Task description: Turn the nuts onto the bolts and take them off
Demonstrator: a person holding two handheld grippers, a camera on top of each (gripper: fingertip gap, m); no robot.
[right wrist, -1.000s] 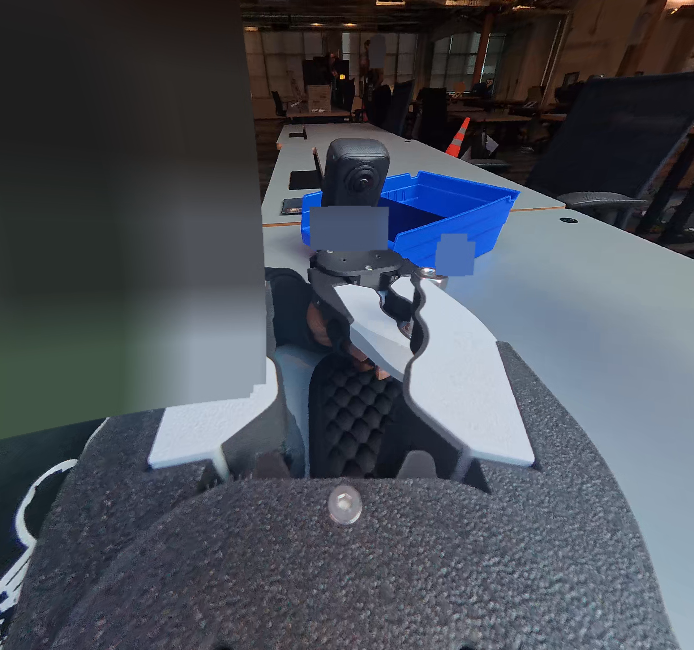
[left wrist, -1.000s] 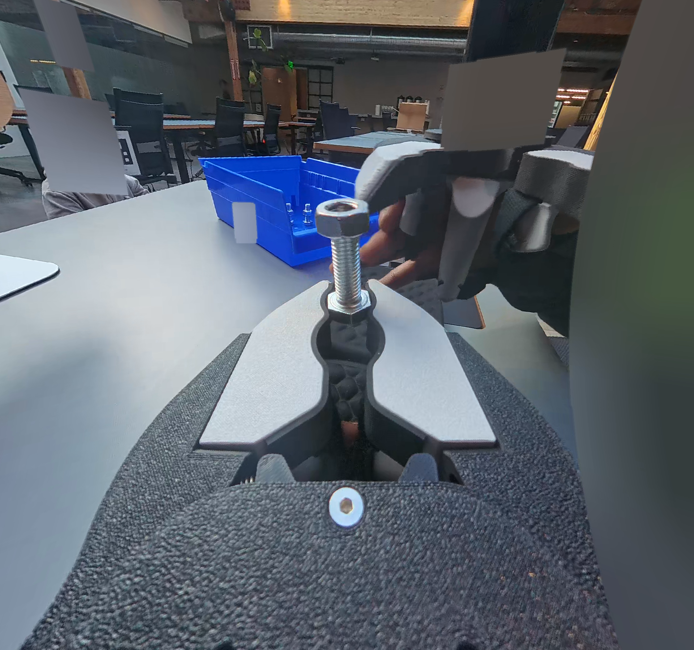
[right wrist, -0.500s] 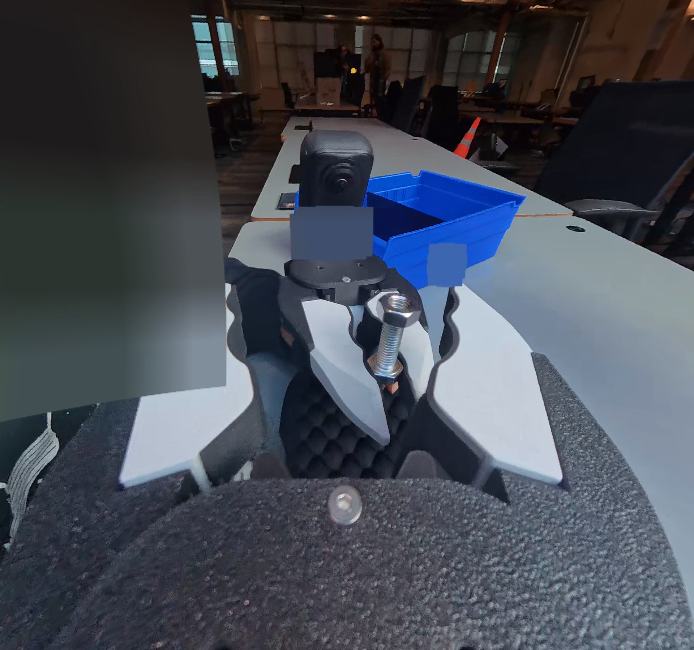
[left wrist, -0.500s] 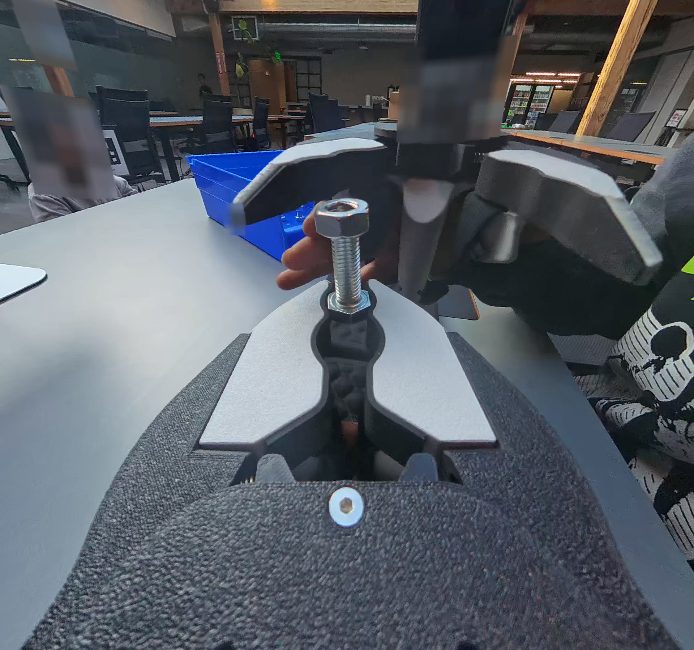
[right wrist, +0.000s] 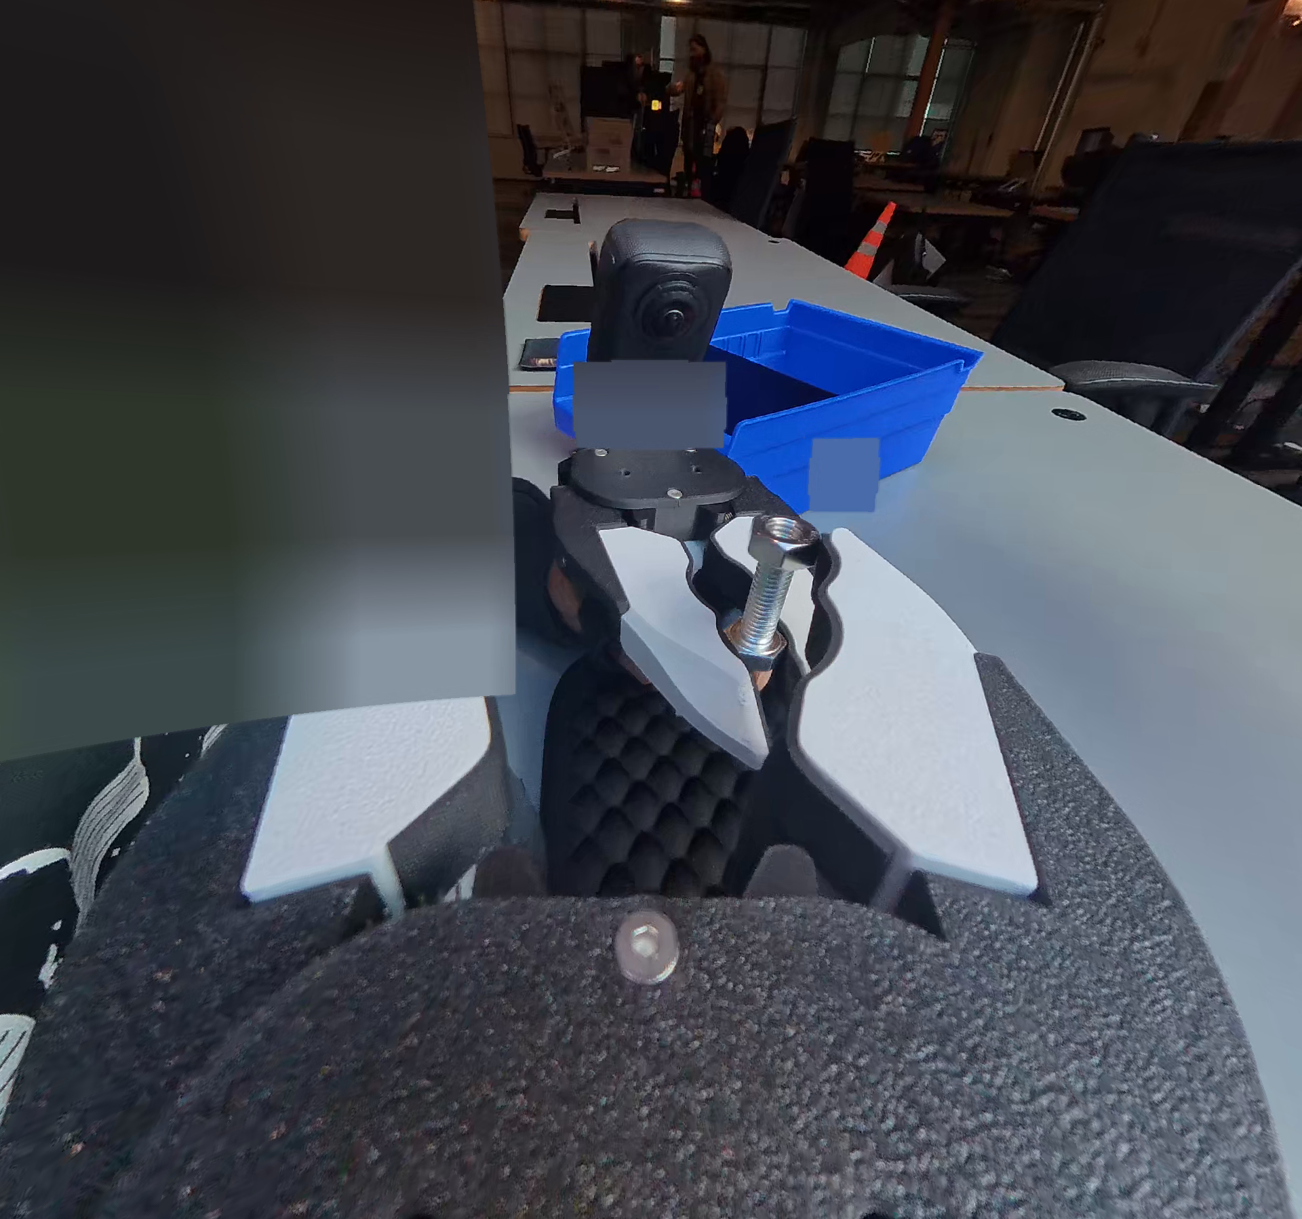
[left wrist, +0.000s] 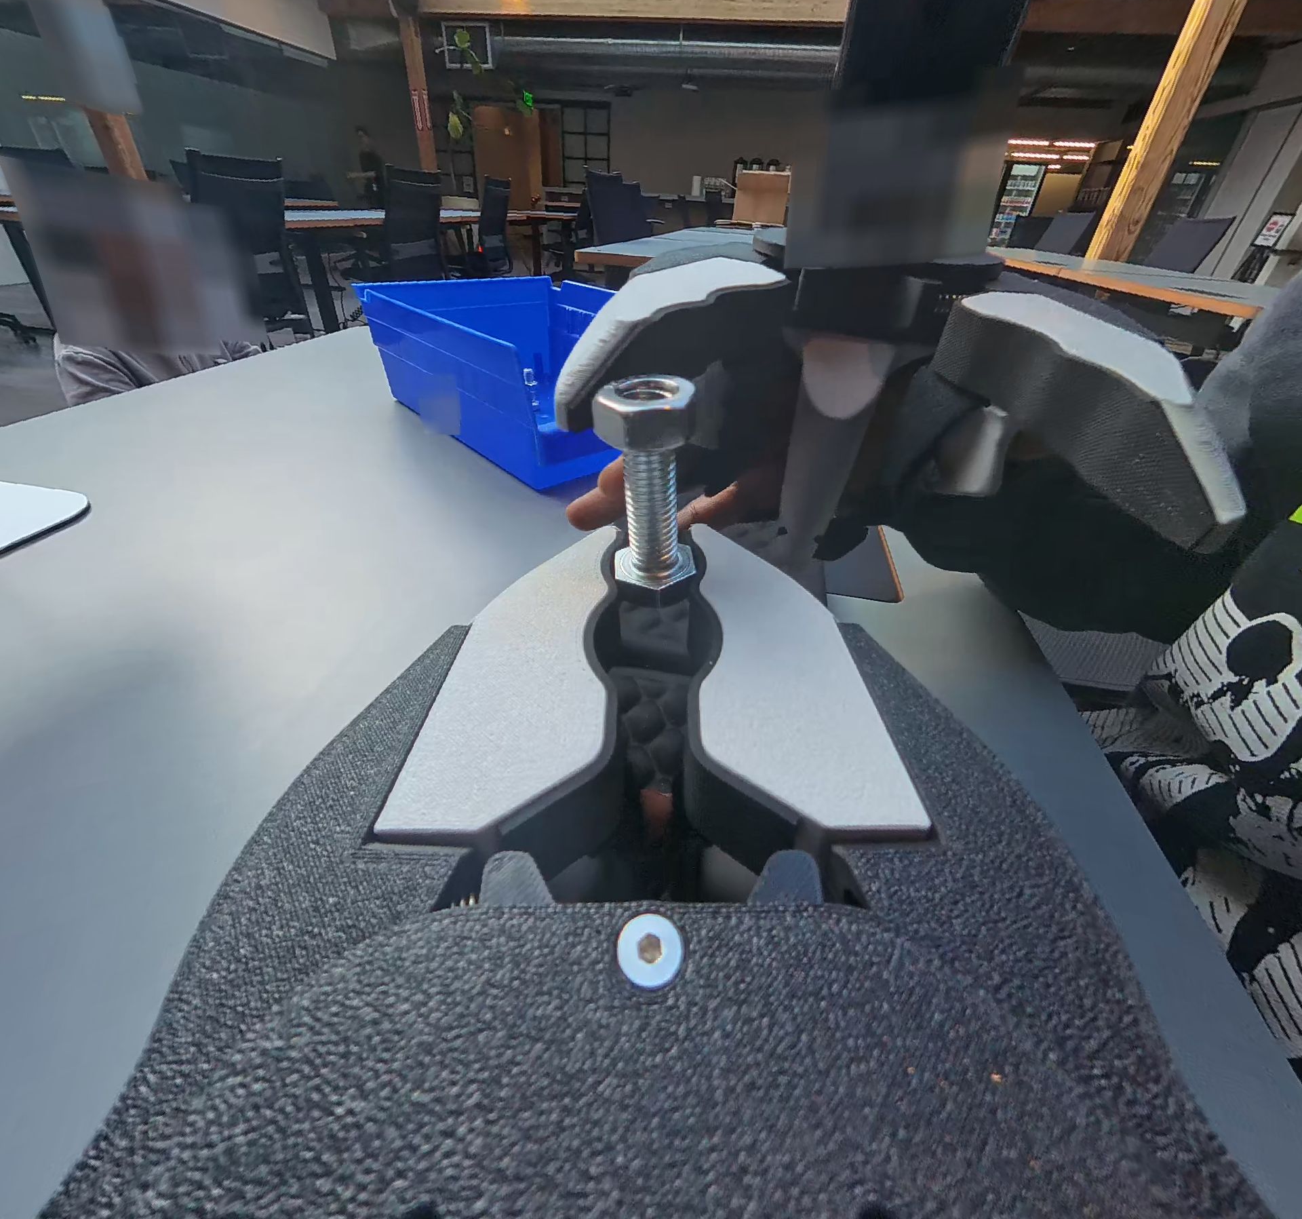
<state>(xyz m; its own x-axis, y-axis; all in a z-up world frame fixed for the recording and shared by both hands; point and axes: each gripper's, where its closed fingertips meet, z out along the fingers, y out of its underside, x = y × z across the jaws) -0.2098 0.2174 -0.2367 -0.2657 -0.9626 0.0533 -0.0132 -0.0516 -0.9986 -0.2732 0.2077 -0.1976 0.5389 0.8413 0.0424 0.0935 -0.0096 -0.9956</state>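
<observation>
Left wrist view first: the left gripper [left wrist: 655, 568] is clenched on the hex head at the bottom of the bolt [left wrist: 649, 505], so the bolt is held upright with its threaded shank sticking up out of the fingertips. A nut [left wrist: 642, 408] is sitting at the very top of the threads. Just behind the bolt, the right gripper [left wrist: 895, 403] is seen spread wide, one finger [left wrist: 662, 318] hanging right by the nut and the other [left wrist: 1099, 396] well off to the far side; whether that near finger touches the nut can't be told. A blue bin [left wrist: 479, 367] is parked on the grey bench [left wrist: 246, 551] beyond the bolt, and a few small bolts can be made out standing inside it.

Right wrist view: the right gripper [right wrist: 599, 678] is released, with its fingers wide apart. The bolt [right wrist: 766, 604] is seen between them, tilted in this view, close against the inner edge of one finger [right wrist: 895, 692], nut [right wrist: 782, 540] on top. The left gripper [right wrist: 733, 635] is seen head-on, closed around the bolt's head, with its camera [right wrist: 662, 297] mounted above. The blue bin [right wrist: 845, 396] is sitting on the bench [right wrist: 1092, 586] behind the bolt.
</observation>
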